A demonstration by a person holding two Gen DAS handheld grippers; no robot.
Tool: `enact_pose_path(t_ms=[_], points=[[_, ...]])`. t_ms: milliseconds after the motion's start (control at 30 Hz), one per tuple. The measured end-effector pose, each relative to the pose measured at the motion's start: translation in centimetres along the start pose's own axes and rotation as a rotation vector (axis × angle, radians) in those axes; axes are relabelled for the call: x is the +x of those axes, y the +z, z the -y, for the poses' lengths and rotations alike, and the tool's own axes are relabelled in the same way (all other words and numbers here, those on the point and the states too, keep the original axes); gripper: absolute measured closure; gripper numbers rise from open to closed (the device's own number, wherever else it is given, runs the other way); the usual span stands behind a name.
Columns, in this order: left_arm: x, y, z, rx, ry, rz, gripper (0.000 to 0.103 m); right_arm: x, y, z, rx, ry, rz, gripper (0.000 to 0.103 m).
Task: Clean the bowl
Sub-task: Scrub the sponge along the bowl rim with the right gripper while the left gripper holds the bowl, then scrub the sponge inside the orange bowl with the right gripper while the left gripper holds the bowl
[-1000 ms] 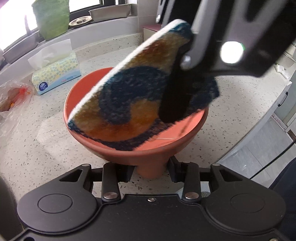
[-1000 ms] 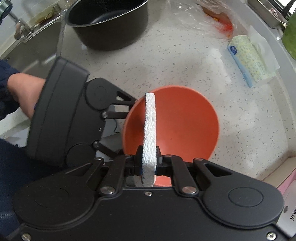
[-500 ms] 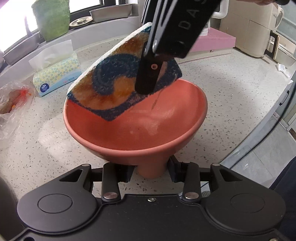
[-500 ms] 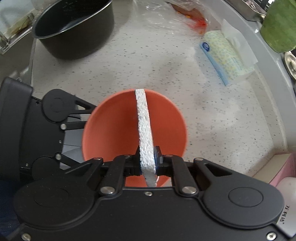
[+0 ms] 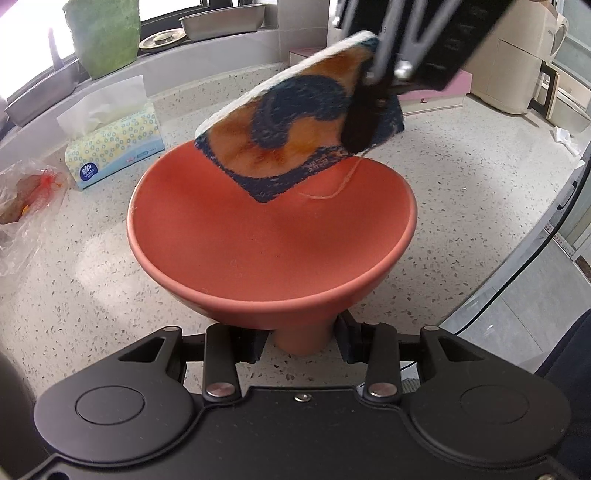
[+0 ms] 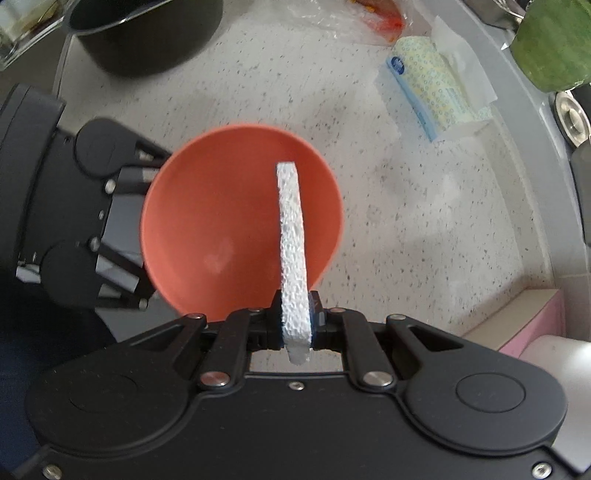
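A terracotta-red footed bowl stands low over the speckled counter. My left gripper is shut on its foot, one pad on each side. My right gripper points down from above and is shut on a sponge. The sponge has a blue and orange patterned face and a white edge. It hangs over the far right part of the bowl, its lower corner just inside the rim. A loose thread dangles from it. One right finger crosses the sponge's face.
A tissue pack and a crumpled plastic bag lie left of the bowl. A black pot stands beyond them. The counter edge runs close on the right, with a pink box behind.
The right gripper carried the sponge from close over the bowl's near side to its far right rim. The bowl and the left gripper stayed put.
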State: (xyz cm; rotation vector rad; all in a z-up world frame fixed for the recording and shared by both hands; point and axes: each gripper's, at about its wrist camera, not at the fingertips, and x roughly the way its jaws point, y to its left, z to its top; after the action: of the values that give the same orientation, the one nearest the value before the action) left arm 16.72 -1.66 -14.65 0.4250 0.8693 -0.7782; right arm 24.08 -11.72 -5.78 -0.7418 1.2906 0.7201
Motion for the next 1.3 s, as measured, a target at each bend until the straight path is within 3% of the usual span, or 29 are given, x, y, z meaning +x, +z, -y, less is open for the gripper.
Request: enact_pose_path(t_ms=[633,1300], points=[[0.0,0.3,0.2,-0.002,0.009,-0.013,0.065,-1.2,-1.3,-3.5,-0.026,0.094,0.033,0.091],[0.1,0.5,-0.1,-0.008,0.023,-0.012,0.065,-1.5,1.1,-3.1,0.03,0.076,0.117,0.091]])
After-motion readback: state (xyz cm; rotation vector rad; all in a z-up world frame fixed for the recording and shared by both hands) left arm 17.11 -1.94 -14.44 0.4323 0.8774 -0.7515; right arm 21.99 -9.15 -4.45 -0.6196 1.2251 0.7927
